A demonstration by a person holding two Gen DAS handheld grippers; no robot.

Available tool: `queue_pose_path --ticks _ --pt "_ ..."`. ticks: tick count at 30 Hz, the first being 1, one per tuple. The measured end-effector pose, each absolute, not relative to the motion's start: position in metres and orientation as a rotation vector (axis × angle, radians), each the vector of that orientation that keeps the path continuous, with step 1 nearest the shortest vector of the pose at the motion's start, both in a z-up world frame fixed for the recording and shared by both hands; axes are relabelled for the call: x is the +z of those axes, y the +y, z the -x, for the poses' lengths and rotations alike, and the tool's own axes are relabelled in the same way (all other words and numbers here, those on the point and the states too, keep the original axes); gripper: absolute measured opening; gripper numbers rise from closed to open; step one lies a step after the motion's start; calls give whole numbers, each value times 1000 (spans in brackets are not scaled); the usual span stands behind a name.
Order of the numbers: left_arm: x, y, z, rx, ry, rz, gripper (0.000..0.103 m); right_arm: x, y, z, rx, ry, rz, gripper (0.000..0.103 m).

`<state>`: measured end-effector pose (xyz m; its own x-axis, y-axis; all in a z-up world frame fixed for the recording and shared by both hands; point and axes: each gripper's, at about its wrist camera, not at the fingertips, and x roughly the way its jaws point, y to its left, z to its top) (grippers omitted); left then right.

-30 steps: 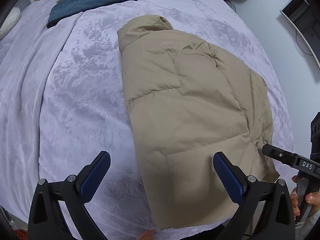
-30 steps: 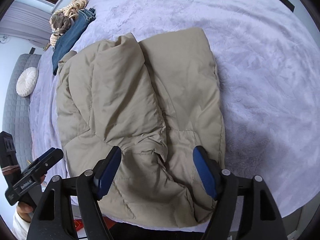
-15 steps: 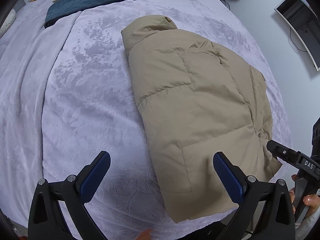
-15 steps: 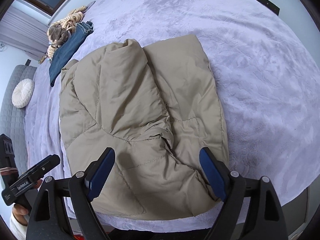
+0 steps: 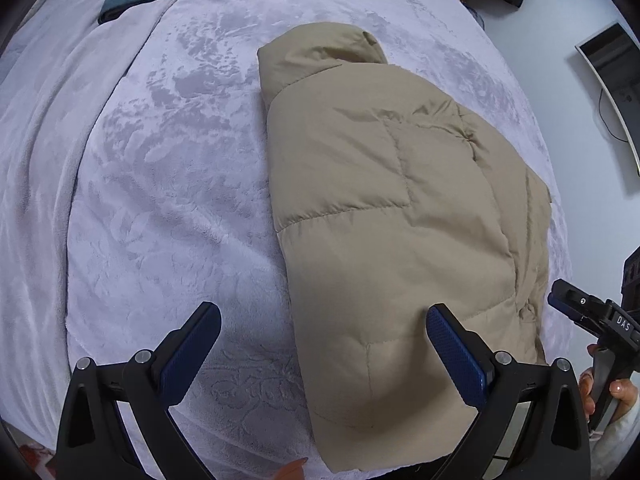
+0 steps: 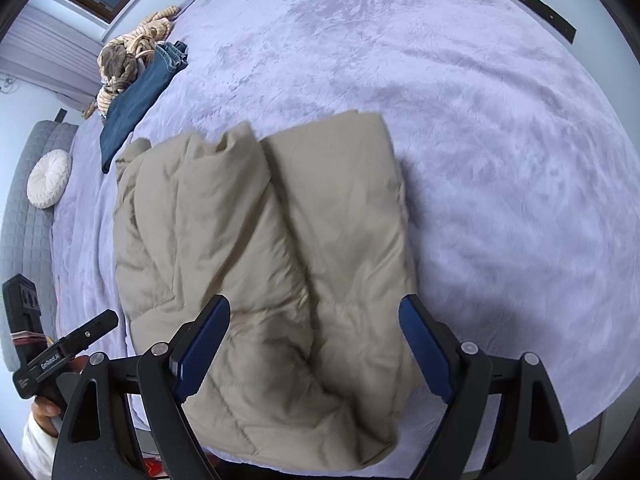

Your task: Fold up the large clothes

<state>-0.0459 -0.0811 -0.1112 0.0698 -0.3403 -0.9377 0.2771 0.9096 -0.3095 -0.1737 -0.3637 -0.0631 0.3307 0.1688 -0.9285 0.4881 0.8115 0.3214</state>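
A tan quilted puffer jacket lies folded lengthwise on a lilac plush blanket, its collar pointing away from me. My left gripper hangs open above the jacket's near left edge, one blue pad over the blanket, the other over the fabric, gripping nothing. In the right wrist view the same jacket shows two long folded panels side by side. My right gripper stands wide open above its near end, with nothing between the pads. Each view shows the other gripper at its edge, held in a hand.
Folded blue jeans and a striped bundle lie at the bed's far corner. A round white cushion rests on a grey sofa. A screen hangs on the wall to the right. The bed's near edge runs just below the jacket.
The right gripper's jaws have widened and it has lifted back from the jacket. The left gripper has shifted left, so the jacket now sits further right in its view.
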Motion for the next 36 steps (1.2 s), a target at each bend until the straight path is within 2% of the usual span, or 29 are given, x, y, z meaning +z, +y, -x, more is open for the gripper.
queue_pose_path --ticks 6,18,19,20,21,28,36 --pt "-126 -82 41 -474 1444 154 103 -79 -401 163 -191 1265 -681 88" --pt "-160 -86 30 -602 1465 349 103 -149 -449 151 -10 1269 -910 90" --pt "-161 -86 29 -606 1467 354 103 -153 -451 150 5 1268 -929 91" --pt "-162 -87 29 -611 1467 356 103 -157 -452 149 21 1262 -948 100" --pt "-163 -88 29 -614 1469 358 103 -159 -452 148 37 1255 -962 102" --pt "-166 -99 26 -643 1481 357 103 -160 -440 137 245 1177 -1092 103" --pt "-181 -96 -2 -790 1473 423 103 -147 -403 108 359 1331 -818 103"
